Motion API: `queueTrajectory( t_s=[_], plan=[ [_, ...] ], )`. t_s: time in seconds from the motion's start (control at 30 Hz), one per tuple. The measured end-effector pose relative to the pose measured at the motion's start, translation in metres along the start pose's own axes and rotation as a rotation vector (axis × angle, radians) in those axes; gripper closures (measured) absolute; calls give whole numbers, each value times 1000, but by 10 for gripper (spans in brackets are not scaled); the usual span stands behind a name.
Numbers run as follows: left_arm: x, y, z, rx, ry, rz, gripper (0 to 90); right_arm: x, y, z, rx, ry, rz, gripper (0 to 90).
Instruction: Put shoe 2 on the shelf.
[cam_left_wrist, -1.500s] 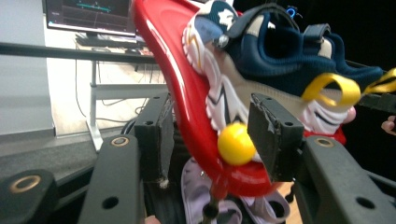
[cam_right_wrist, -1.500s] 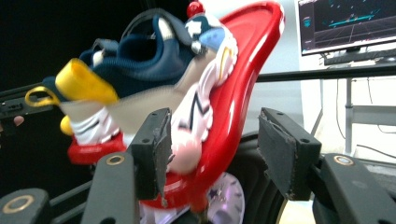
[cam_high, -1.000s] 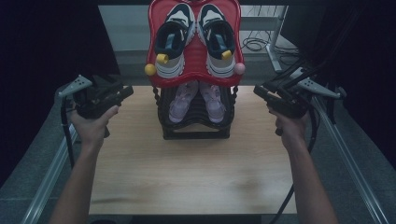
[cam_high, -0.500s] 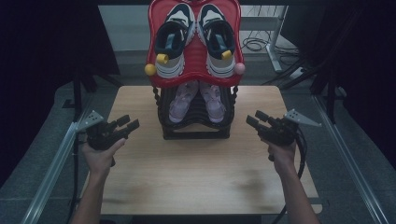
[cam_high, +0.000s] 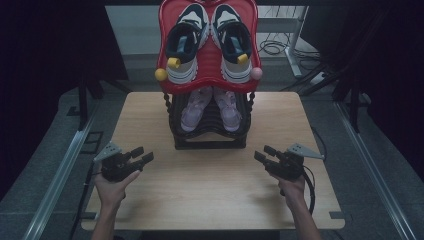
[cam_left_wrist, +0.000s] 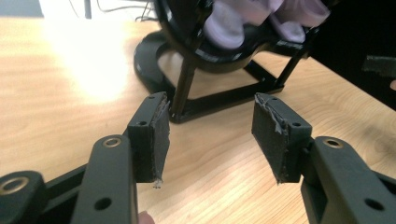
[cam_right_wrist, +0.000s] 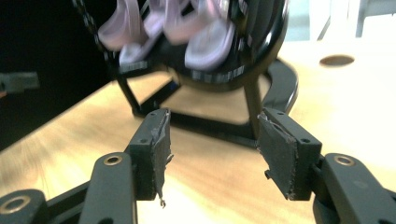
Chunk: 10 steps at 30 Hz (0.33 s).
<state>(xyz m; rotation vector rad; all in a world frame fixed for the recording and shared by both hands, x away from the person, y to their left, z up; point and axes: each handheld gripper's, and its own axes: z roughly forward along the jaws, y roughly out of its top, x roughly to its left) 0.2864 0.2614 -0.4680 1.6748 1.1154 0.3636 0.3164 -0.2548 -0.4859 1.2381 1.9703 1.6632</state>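
A black two-tier shoe rack (cam_high: 209, 131) stands at the back middle of the wooden table (cam_high: 210, 185). Its red top tray (cam_high: 163, 50) carries a pair of white and navy sneakers (cam_high: 185, 42). A pair of pale purple shoes (cam_high: 192, 107) sits on the lower tier, also seen as purple shoes (cam_left_wrist: 261, 18) and purple shoes (cam_right_wrist: 187, 32). My left gripper (cam_high: 141, 155) hovers open at the table's left, aimed at the rack base (cam_left_wrist: 215, 95). My right gripper (cam_high: 265, 153) is open at the right, facing the rack base (cam_right_wrist: 210, 121). Both hold nothing.
Metal rails (cam_high: 60, 175) run along both sides of the table. Cables (cam_high: 272, 47) and a frame leg lie on the floor behind the rack. A round hole (cam_right_wrist: 337, 60) marks the table near the rack. Bare wood lies in front of the rack between my hands.
Both grippers have come down and toward the person, from beside the rack's upper tier to low over the front half of the table. Their jaws stay open.
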Motion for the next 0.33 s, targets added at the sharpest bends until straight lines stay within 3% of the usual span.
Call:
queueTrajectory(
  t_s=[0.13, 0.33],
  plan=[
    [1, -1, 0, -1, 5, -2, 465, 1, -6, 6, 21, 1, -5, 434],
    [-1, -1, 0, -7, 5, 4, 459, 3, -3, 1, -1, -3, -15, 413]
  ],
)
